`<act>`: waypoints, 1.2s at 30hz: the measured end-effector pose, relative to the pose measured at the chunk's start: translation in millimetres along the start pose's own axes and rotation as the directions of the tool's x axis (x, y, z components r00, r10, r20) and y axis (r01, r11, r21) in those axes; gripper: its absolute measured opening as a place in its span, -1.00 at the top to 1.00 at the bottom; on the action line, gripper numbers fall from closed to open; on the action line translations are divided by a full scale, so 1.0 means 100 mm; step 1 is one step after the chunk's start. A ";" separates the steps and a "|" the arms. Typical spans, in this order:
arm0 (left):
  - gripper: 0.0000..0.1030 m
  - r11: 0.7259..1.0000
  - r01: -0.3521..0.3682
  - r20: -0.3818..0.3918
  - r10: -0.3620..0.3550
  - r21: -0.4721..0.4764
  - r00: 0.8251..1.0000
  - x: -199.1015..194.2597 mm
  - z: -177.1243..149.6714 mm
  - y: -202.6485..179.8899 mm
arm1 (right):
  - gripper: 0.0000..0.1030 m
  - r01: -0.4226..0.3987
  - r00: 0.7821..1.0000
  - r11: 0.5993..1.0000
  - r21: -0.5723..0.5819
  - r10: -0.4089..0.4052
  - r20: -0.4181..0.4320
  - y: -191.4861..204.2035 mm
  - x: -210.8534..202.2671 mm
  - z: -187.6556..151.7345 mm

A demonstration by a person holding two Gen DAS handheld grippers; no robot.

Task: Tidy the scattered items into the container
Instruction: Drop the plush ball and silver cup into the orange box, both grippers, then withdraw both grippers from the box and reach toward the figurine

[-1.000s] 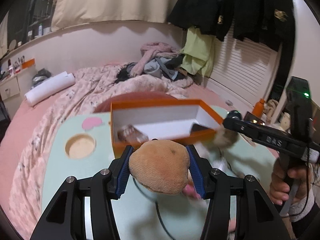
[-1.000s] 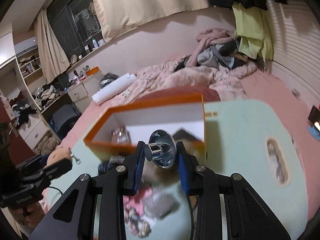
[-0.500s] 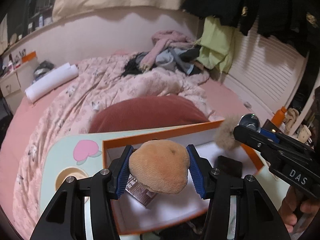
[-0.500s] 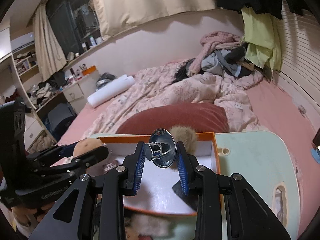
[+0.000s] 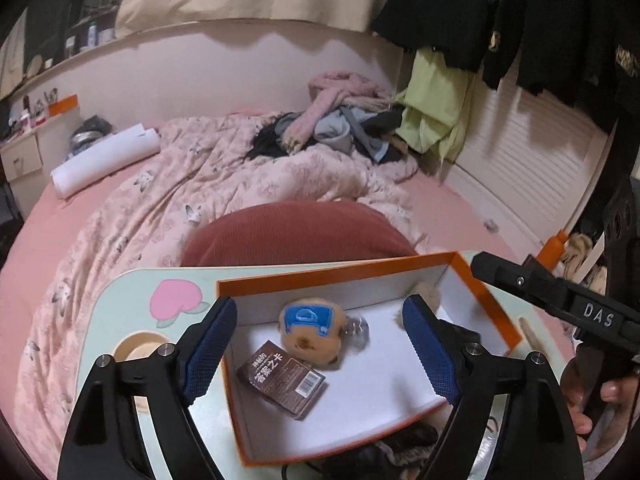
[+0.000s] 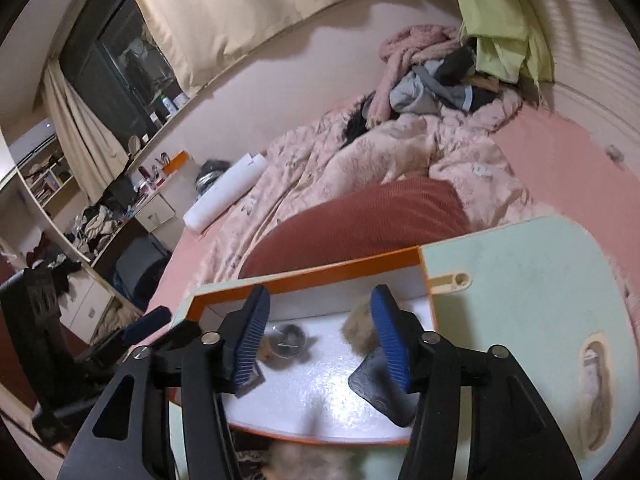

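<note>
Box (image 5: 476,276) holds 1 plush (image 5: 312,330), 1 packet (image 5: 282,382), 1 metal cup (image 6: 286,340); both tongs (image 5: 320,344) (image 6: 320,338) just released, empty.

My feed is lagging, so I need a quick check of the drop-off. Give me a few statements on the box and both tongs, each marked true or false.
1. The left tongs stand open with nothing between them. True.
2. The plush toy lies outside the box. False: it lies inside, beside the brown packet.
3. The right tongs grip the metal cup. False: they are open, and the cup lies in the box.
4. The box is orange outside and white inside. True.
</note>
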State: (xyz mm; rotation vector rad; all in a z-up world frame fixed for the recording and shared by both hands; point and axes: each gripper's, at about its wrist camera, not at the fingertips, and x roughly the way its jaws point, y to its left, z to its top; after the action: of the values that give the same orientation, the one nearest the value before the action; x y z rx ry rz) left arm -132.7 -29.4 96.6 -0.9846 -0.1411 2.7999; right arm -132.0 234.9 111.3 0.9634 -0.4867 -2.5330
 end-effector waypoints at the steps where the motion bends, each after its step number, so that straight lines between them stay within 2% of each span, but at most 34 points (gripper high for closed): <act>1: -0.65 1.000 0.000 0.003 0.000 0.000 1.000 -0.05 -0.02 0.01 | -0.06 0.005 1.000 1.000 -0.017 -0.005 0.005 0.03 -0.05 -0.02; 4: -0.70 1.000 -0.017 0.006 0.017 0.003 1.000 -0.24 -0.15 0.03 | -0.06 0.008 1.000 0.998 -0.063 -0.007 0.012 0.11 -0.22 -0.12; 8: -0.90 0.999 -0.040 0.013 0.040 0.022 0.999 -0.47 -0.47 0.02 | -0.08 0.020 1.000 0.993 -0.120 -0.022 -0.016 0.21 -0.40 -0.43; 10: -0.90 0.999 -0.047 0.011 0.047 0.023 0.999 -0.53 -0.65 0.01 | -0.36 0.033 0.999 0.989 -0.146 -0.039 -0.033 0.25 -0.46 -0.65; 15: -0.90 0.997 -0.041 -0.044 0.044 0.068 0.998 -0.62 -1.20 -0.09 | -0.38 0.030 0.987 0.972 -0.233 -0.065 -0.145 0.27 -0.51 -1.16; 18: -0.90 0.992 -0.076 -0.065 0.083 0.099 0.994 -0.65 -1.46 -0.12 | -0.38 0.066 0.982 0.951 -0.301 -0.115 -0.150 0.27 -0.59 -1.41; 23: -0.90 0.993 -0.102 -0.102 0.107 0.057 0.989 -0.53 -1.66 -0.08 | -0.38 0.068 0.976 0.949 -0.307 -0.128 -0.179 0.12 -0.59 -1.60; 24: -0.93 0.991 -0.116 -0.098 0.123 0.073 0.988 -0.50 -1.67 -0.10 | -0.42 0.087 0.976 0.944 -0.317 -0.144 -0.161 0.10 -0.58 -1.62; 26: -1.00 0.983 -0.144 -0.100 0.156 0.117 0.983 -0.46 -1.71 -0.16 | -0.56 0.139 0.973 0.930 -0.339 -0.192 -0.129 0.08 -0.56 -1.65; 29: -1.00 0.983 -0.131 -0.090 0.143 0.127 0.986 -0.46 -1.74 -0.17 | -0.80 0.186 0.969 0.906 -0.380 -0.233 -0.083 0.08 -0.51 -1.70; 30: -1.00 0.983 -0.130 -0.087 0.142 0.126 0.986 -0.47 -1.74 -0.17 | -0.99 0.188 0.968 0.904 -0.384 -0.237 -0.083 0.07 -0.49 -1.71; 36: -1.00 0.984 -0.127 -0.076 0.138 0.127 0.988 -0.48 -1.77 -0.17 | -0.99 0.186 0.970 0.901 -0.391 -0.232 -0.073 0.06 -0.51 -1.71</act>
State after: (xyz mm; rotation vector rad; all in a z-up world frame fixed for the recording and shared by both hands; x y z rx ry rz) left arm 17.0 -15.9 -9.0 -1.1191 0.1087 2.8385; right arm 21.6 222.6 22.0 1.0486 0.1565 -2.5959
